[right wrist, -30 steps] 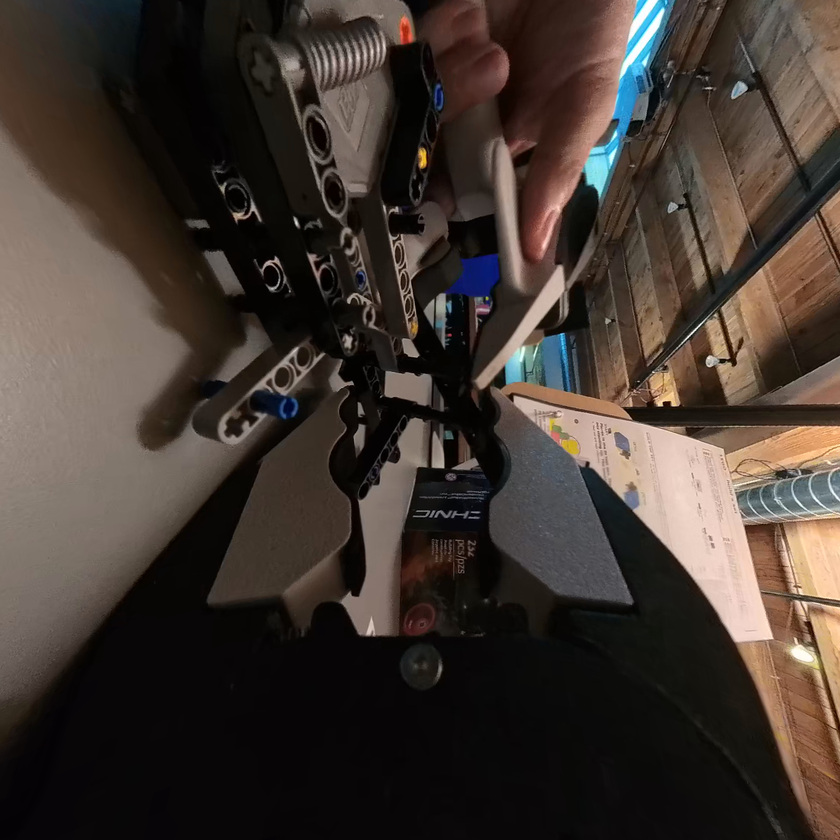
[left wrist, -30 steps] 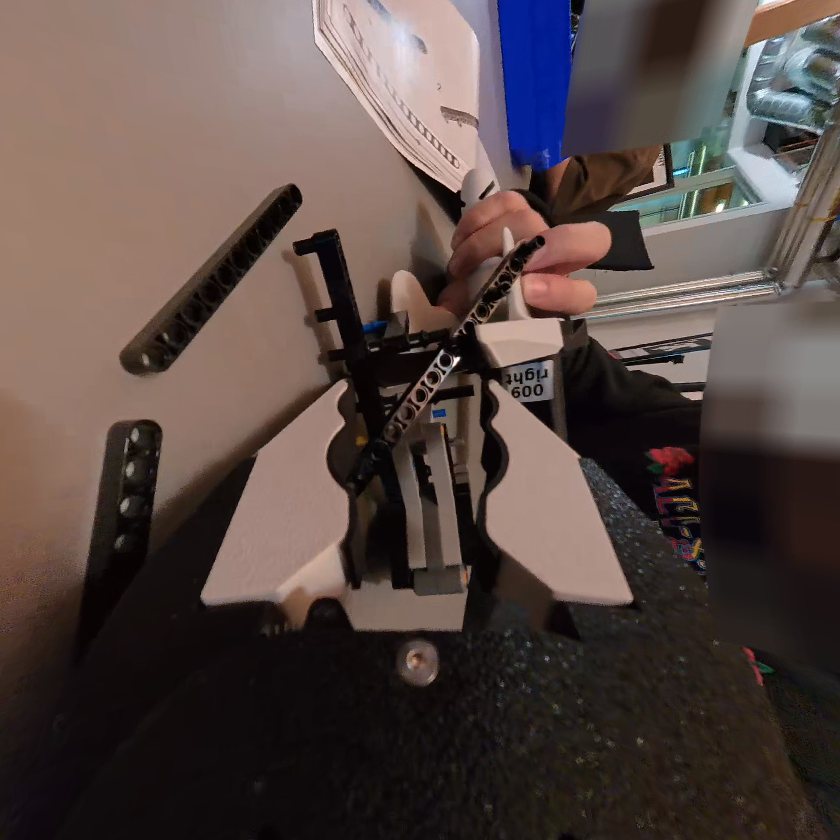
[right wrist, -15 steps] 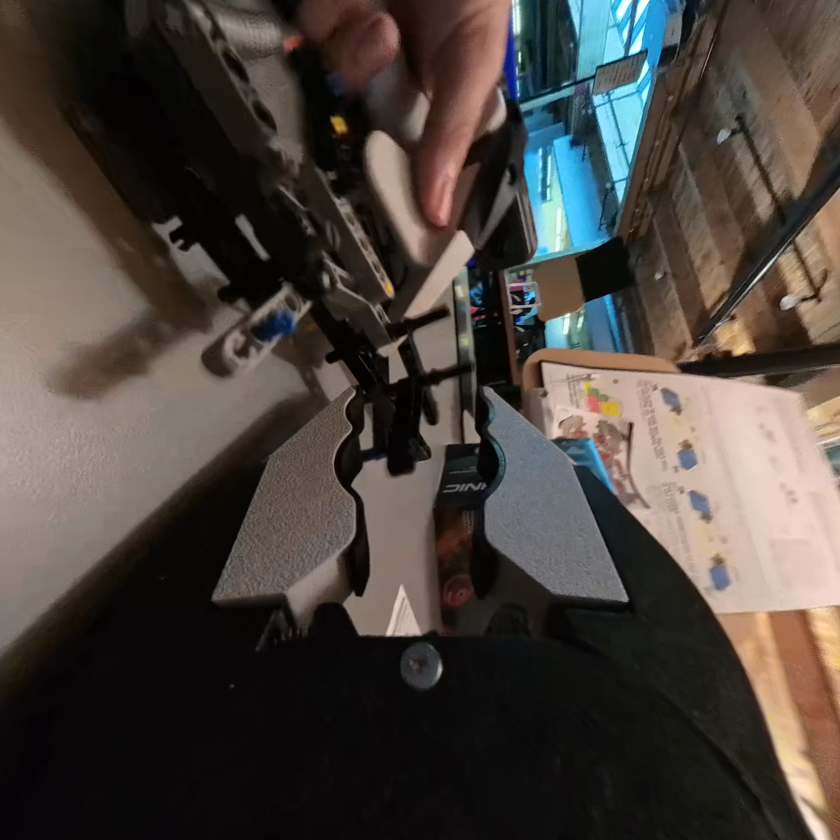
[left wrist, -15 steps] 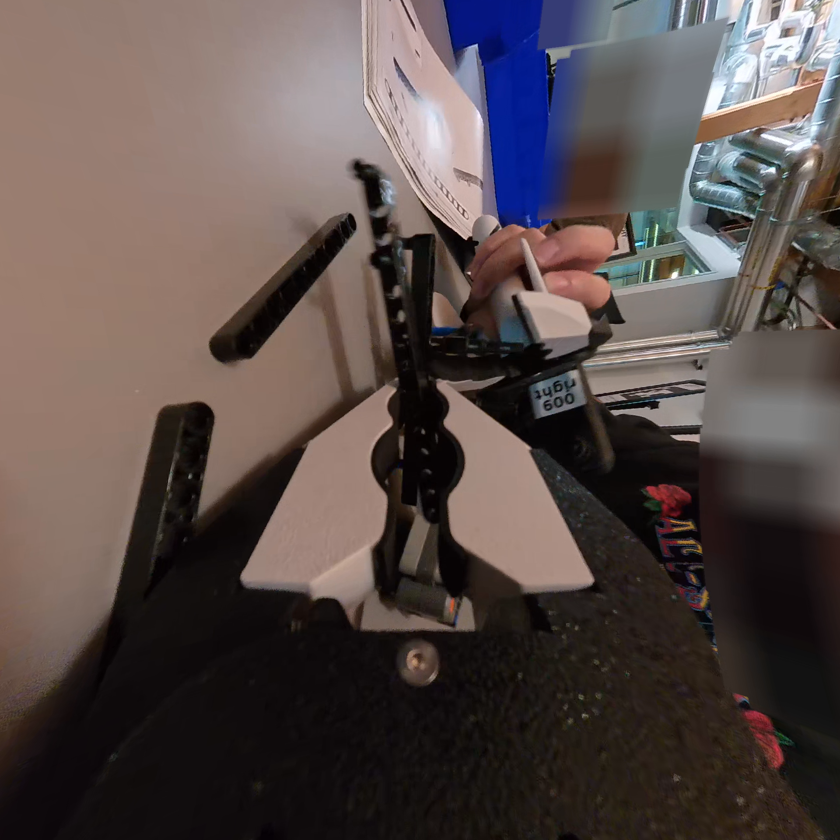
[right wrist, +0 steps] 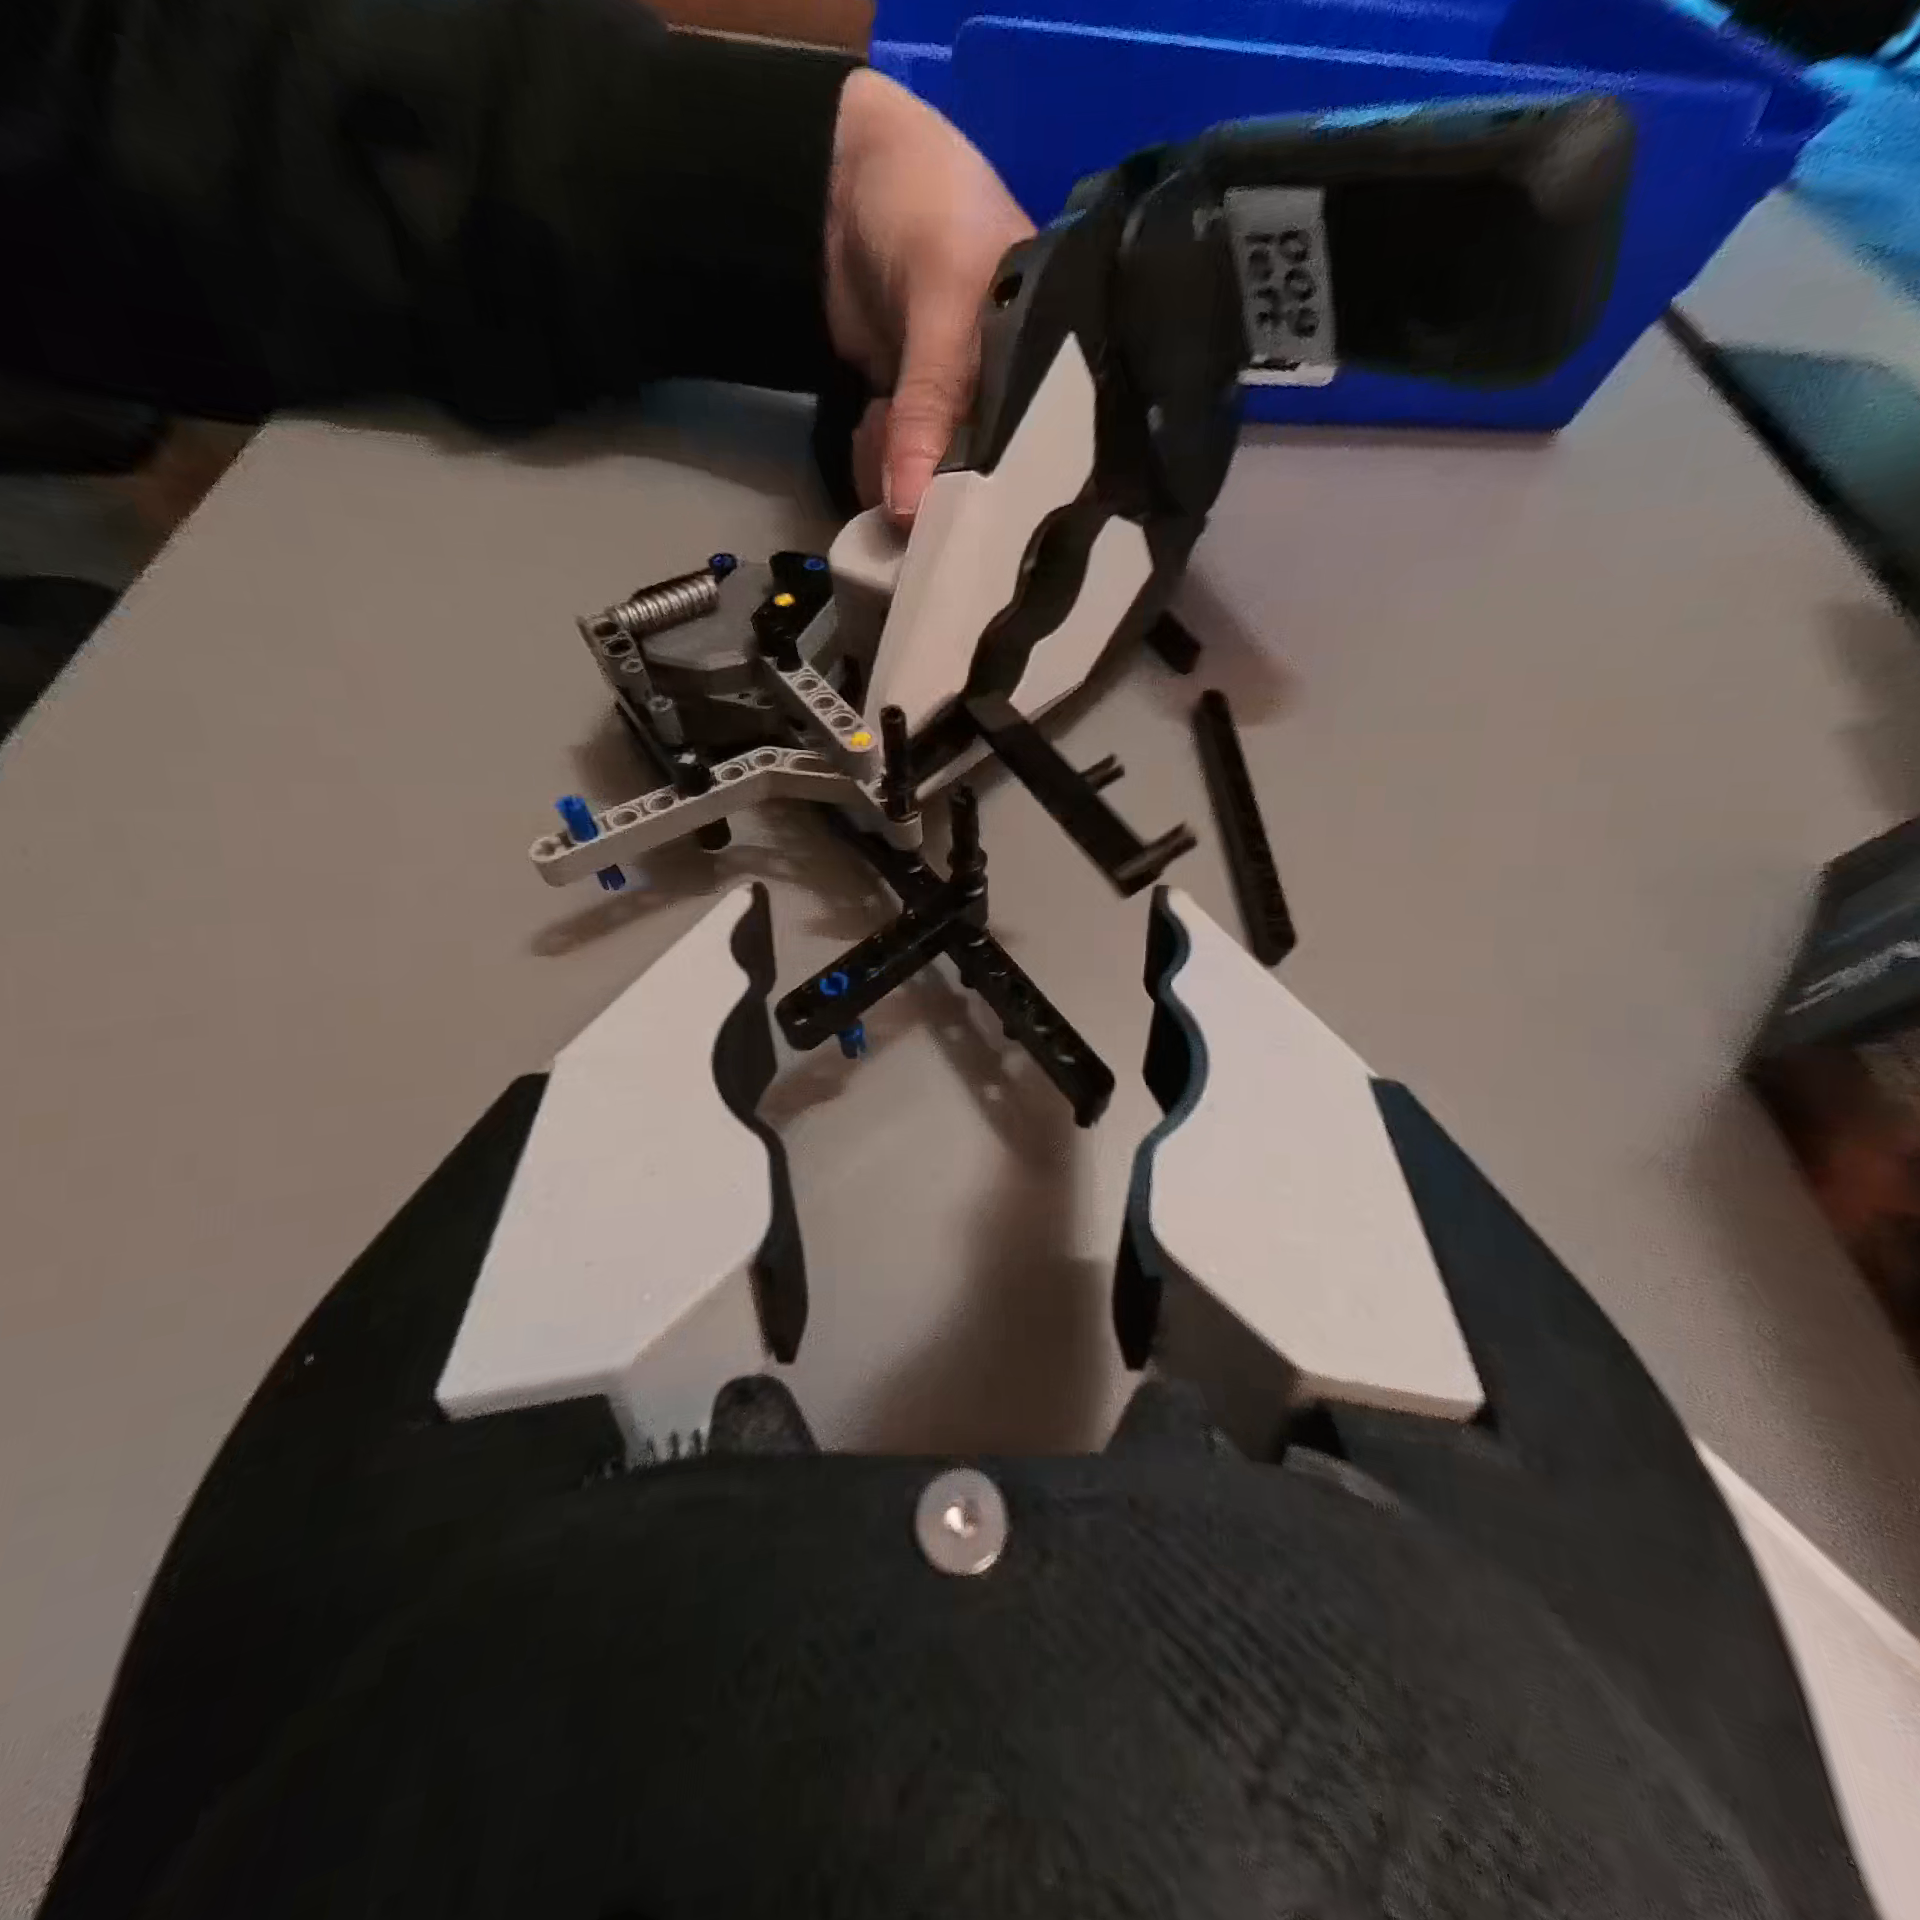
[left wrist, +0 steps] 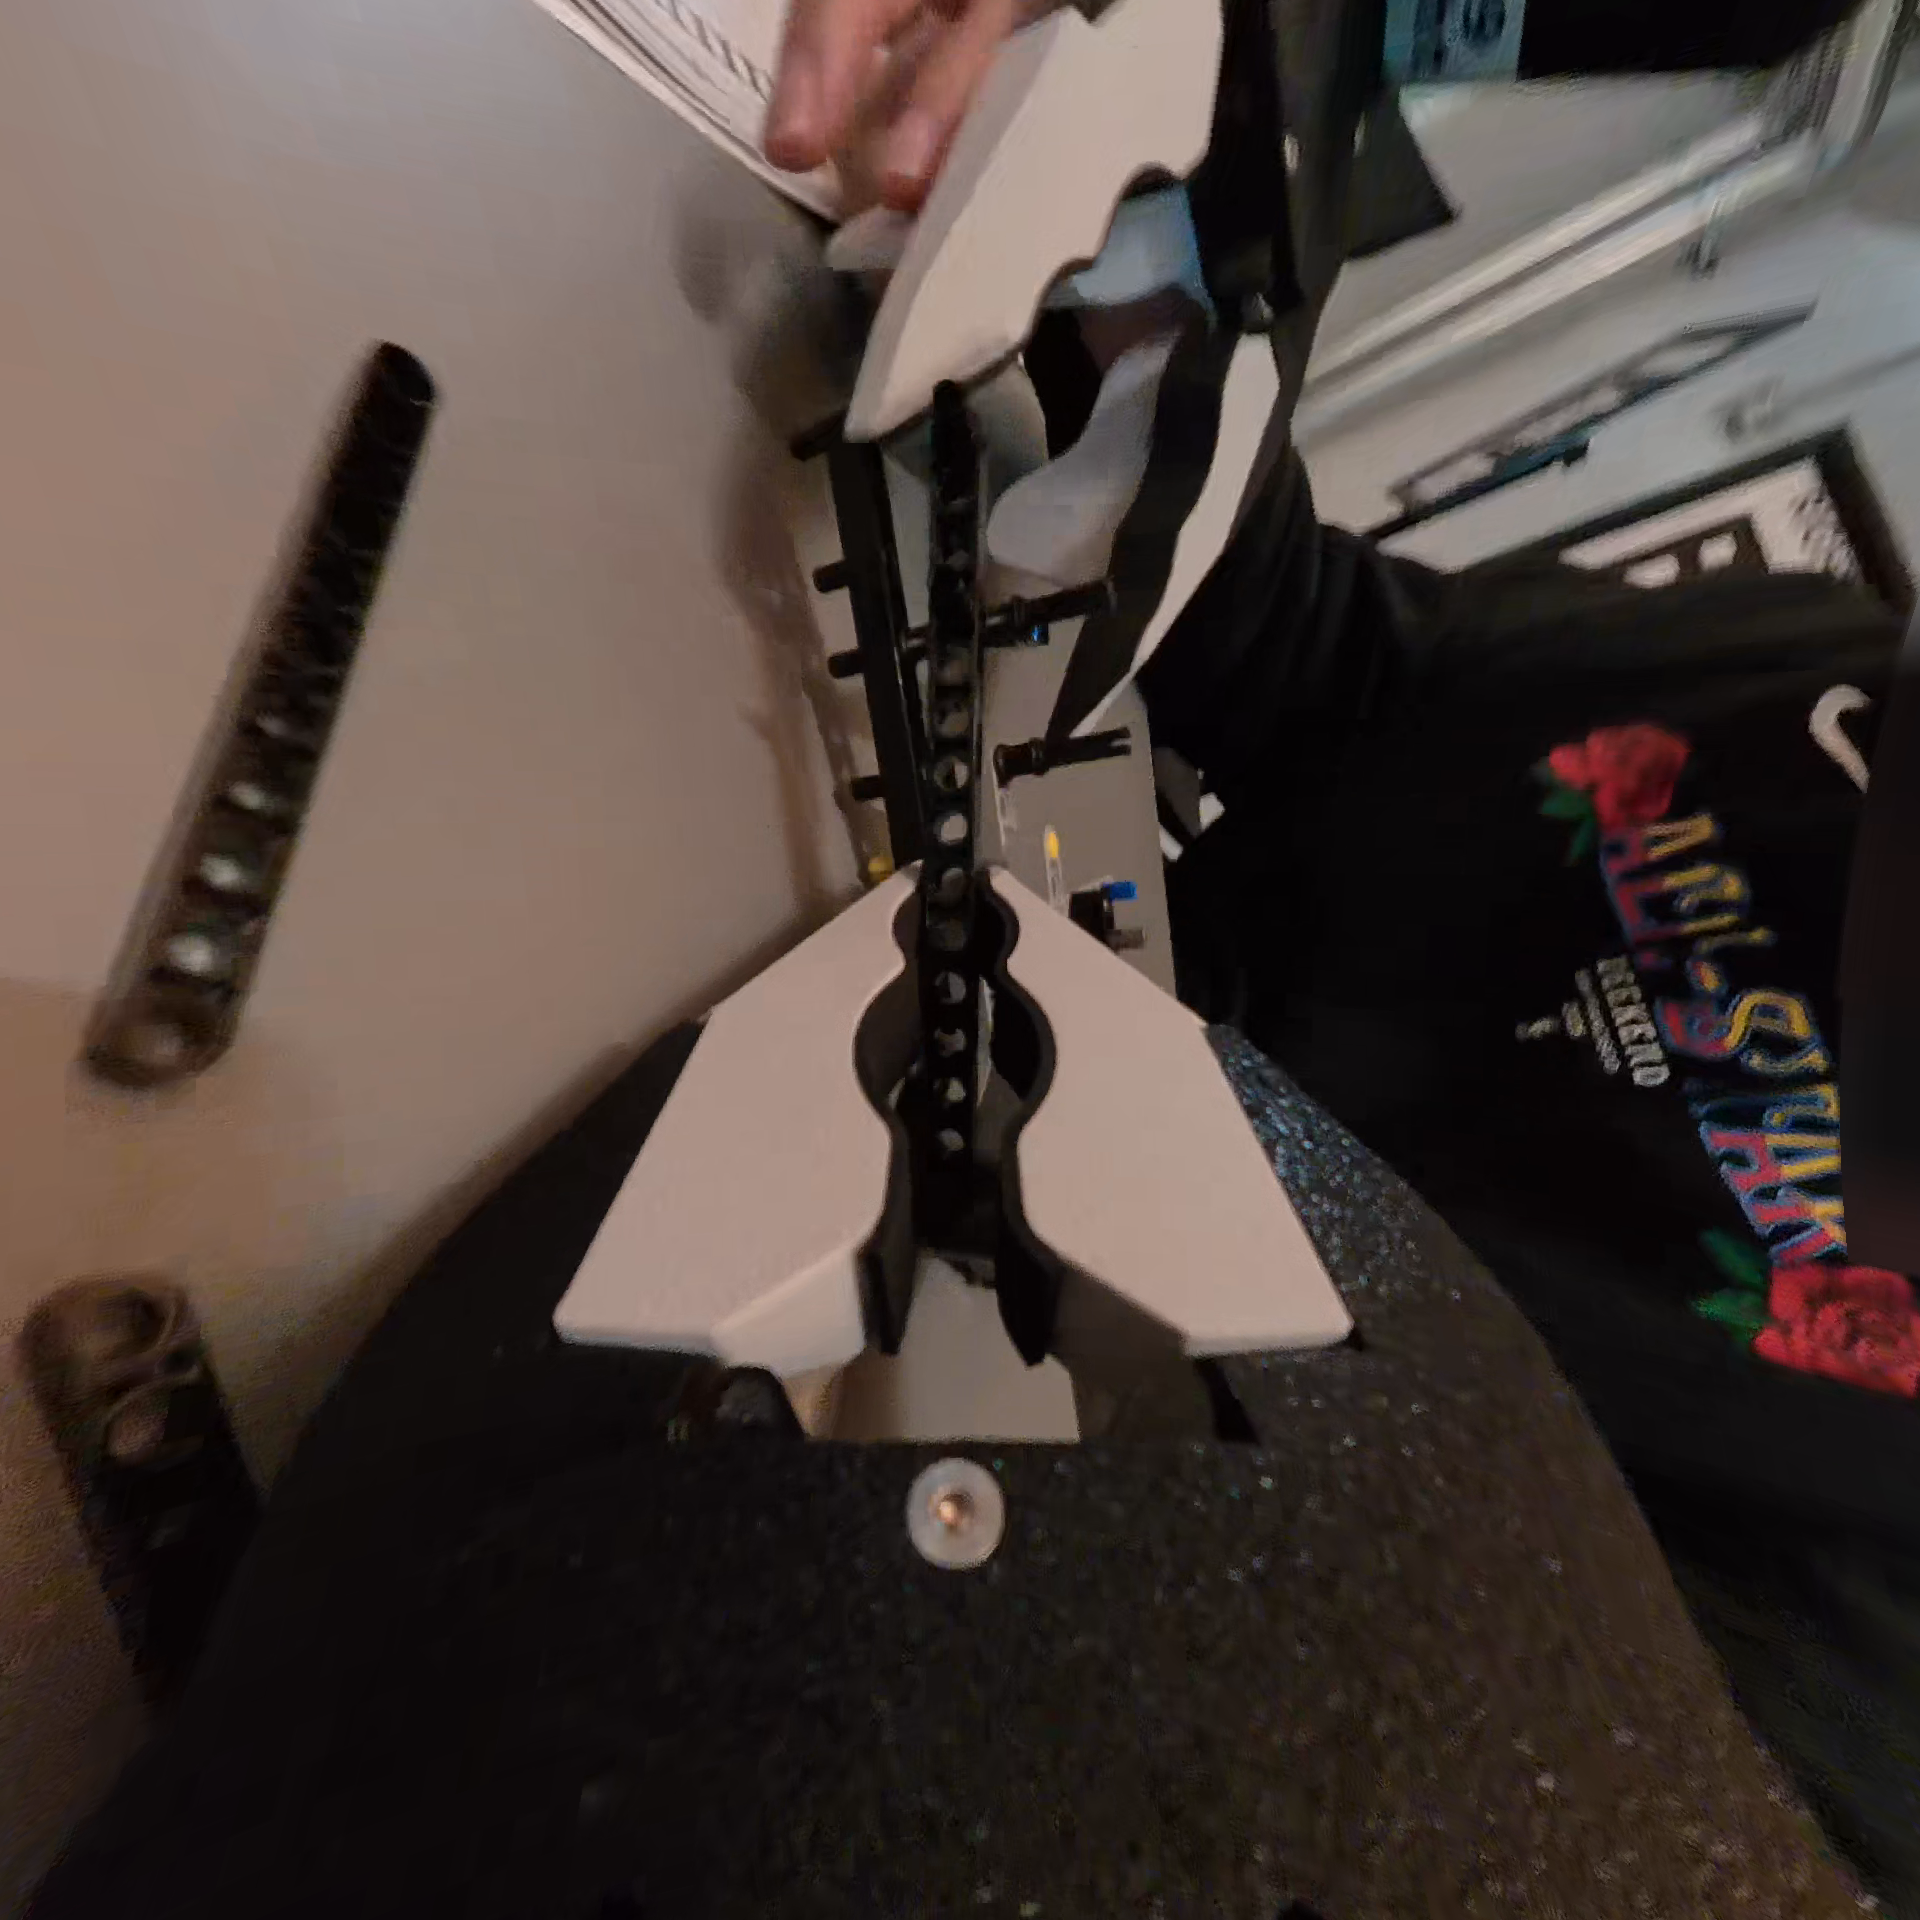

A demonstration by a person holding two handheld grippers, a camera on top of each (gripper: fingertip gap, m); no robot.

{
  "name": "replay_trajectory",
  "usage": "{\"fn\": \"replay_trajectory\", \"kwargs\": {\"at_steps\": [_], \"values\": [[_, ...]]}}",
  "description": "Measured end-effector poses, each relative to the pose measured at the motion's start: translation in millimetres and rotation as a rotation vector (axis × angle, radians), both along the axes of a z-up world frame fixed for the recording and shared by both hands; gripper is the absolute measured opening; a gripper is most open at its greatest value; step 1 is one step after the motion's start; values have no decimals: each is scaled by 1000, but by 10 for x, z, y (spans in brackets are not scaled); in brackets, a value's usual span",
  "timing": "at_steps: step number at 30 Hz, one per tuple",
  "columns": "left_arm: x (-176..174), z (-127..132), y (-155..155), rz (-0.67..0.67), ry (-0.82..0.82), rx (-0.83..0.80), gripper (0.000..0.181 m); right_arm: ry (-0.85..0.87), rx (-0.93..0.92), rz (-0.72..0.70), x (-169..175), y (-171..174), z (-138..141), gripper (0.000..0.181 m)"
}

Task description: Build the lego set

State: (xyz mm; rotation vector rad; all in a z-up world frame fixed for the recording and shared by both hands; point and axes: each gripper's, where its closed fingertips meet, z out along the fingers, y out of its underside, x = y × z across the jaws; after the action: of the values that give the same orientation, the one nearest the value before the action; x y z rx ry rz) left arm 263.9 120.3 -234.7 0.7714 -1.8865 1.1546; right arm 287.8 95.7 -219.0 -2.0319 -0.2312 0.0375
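Observation:
My left gripper (left wrist: 954, 883) is shut on a long black holed beam (left wrist: 951, 727) that runs forward between its fingers, with black pins sticking out sideways. In the right wrist view the left gripper (right wrist: 935, 727) reaches down beside the grey and black lego assembly (right wrist: 727, 707) on the grey table (right wrist: 312, 727). Two crossed black beams (right wrist: 935, 956) stick out from the assembly toward me. My right gripper (right wrist: 956, 914) is wide open and empty, just above and short of those beams. One of its white fingers (left wrist: 966, 260) shows at the top of the left wrist view.
A loose black beam (right wrist: 1242, 821) lies right of the assembly, also seen in the left wrist view (left wrist: 270, 707), with another short one (left wrist: 114, 1392) nearer. A blue bin (right wrist: 1351, 104) stands at the table's far side. A dark box (right wrist: 1849, 956) sits at the right. A hand (right wrist: 914, 312) holds the left gripper.
My left gripper closed on the black beam and has moved nearer the right gripper. My right gripper let go, opened wide and swung round to look down on the table.

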Motion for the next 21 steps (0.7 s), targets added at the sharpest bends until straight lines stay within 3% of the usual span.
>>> {"fn": "replay_trajectory", "kwargs": {"at_steps": [2, 4, 8, 11, 13, 15, 18, 21], "values": [[-38, -7, -13, -46, -58, 9, 5, 21, -65, 11, -41, -27, -93, 52], [31, -16, -29, -5, -129, 27, 4, 50, -152, 29, -111, -79, -210, 16], [313, 98, 20, 181, -380, 94, 4, 132, -167, -68, -194, -90, -226, 12], [352, 227, 92, 204, -684, 164, 4, 358, -187, -114, -459, -101, -209, 14], [313, 246, 109, 181, -789, 230, 4, 457, -166, -70, -686, -105, -169, 21], [295, 307, 80, 195, -879, 249, 4, 407, -150, -109, -651, -163, -146, 36], [207, 423, -20, 179, -991, 237, 4, 216, -56, -275, -236, -261, 34, 53], [91, 477, -125, 112, -1092, 275, 4, 116, 175, -299, -127, -266, 461, 50]]}}
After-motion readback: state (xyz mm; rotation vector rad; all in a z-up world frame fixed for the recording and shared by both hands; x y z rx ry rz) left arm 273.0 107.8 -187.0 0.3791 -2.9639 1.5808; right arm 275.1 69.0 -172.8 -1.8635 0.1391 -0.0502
